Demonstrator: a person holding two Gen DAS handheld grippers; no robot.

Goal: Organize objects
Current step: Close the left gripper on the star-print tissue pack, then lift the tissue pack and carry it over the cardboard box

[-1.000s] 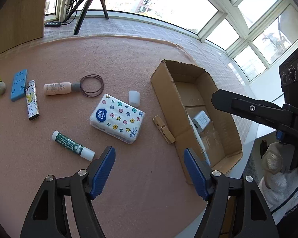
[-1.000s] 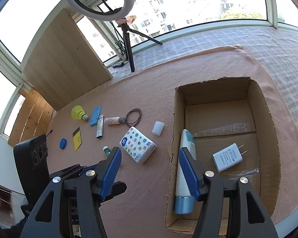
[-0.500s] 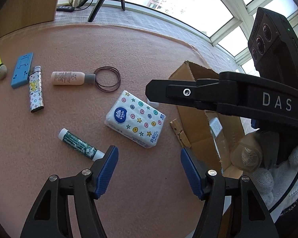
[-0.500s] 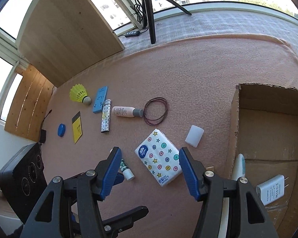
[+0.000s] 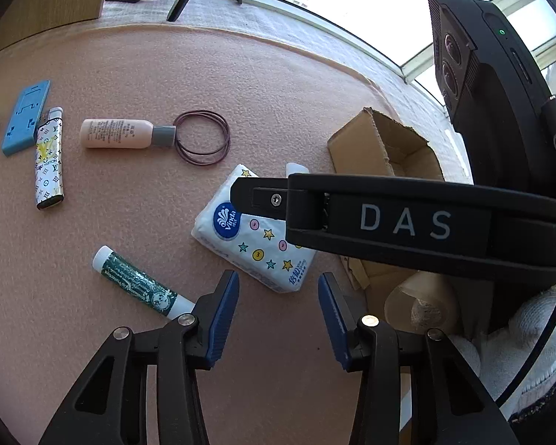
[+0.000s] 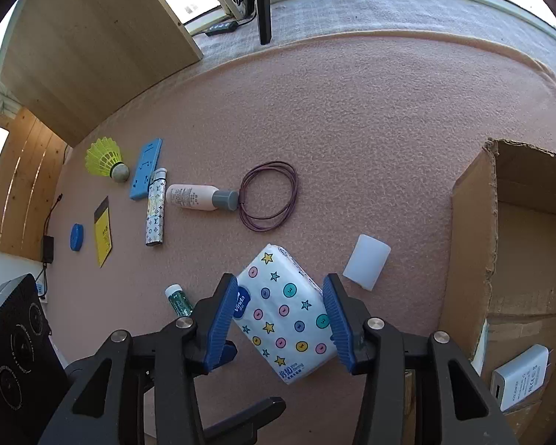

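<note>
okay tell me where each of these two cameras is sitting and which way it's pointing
Left wrist: sits on the left gripper, looking forward and down over the pink mat; its open blue fingers, the right gripper's black body and a white-gloved hand show.
Right wrist: sits on the right gripper, looking down at the tissue pack between its open fingers; the left gripper shows at lower left.
Shared: tissue pack, cardboard box, pink bottle, hair ties.

Both grippers are black plastic frames with silver screws and ribbed blue pads [image 6: 218, 319]. The right gripper [image 5: 241, 196] carries white "DAS" lettering. A white knit glove [image 5: 519, 337] covers the hand.
</note>
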